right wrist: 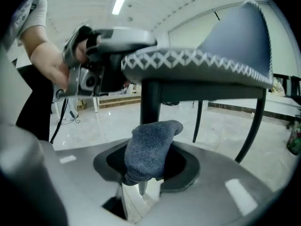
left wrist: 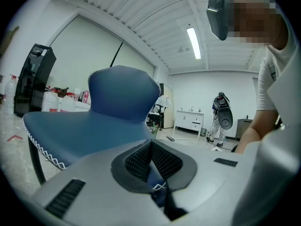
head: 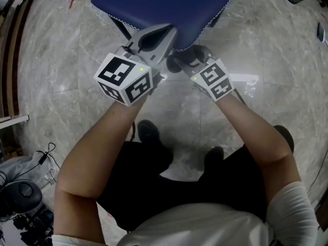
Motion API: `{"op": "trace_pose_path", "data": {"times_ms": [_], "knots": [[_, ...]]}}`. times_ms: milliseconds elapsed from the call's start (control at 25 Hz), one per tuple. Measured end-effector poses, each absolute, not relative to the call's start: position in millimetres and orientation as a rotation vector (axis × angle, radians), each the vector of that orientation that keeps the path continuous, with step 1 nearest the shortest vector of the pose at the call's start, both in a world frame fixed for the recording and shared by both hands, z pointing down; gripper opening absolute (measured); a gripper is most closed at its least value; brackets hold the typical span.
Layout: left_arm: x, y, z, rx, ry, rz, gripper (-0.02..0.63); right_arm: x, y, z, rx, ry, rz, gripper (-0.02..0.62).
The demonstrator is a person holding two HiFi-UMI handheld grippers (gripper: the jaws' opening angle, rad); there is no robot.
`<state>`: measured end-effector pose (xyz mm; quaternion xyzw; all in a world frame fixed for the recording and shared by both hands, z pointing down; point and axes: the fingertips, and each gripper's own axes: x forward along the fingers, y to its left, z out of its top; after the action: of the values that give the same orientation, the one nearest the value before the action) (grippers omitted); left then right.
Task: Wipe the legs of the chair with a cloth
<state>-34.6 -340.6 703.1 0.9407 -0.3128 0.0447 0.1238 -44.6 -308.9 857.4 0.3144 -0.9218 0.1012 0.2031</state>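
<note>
Blue chair seat (head: 164,1) with white zigzag stitching (right wrist: 188,60), black legs (right wrist: 150,102), grey cloth (right wrist: 148,149).

- The left forearm (head: 97,152) and right forearm (head: 256,132), both bare, reach forward and down with the elbows bent and the wrists close together.
- The left claw (left wrist: 151,166) has its jaws pressed together on the stitched edge of the chair seat (left wrist: 94,126). Its marker cube (head: 124,78) faces up toward the head.
- The right claw (right wrist: 148,166), just beside it and under the seat's edge, is clamped on a grey cloth (right wrist: 150,147) that sticks up from between the jaws.

Marble floor (head: 51,76), white cabinet (left wrist: 188,121)
</note>
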Motion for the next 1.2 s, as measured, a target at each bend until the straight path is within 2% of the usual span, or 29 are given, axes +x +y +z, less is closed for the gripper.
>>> {"op": "trace_pose_path", "data": {"times_ms": [160, 280, 760, 1200], "knots": [[-32, -341, 703, 2.739, -0.917, 0.116, 0.006, -37, -313, 819, 0.943, -2.617, 0.285, 0.153], [-32, -340, 702, 2.749, -0.904, 0.115, 0.006, -37, -313, 822, 0.980, -2.670, 0.299, 0.153], [-31, -340, 703, 2.782, -0.891, 0.126, 0.006, -50, -311, 931, 0.932, -2.600, 0.396, 0.164], [-31, -338, 705, 2.792, -0.872, 0.156, 0.006, -64, -297, 1068, 0.774, -2.252, 0.613, 0.163]]}}
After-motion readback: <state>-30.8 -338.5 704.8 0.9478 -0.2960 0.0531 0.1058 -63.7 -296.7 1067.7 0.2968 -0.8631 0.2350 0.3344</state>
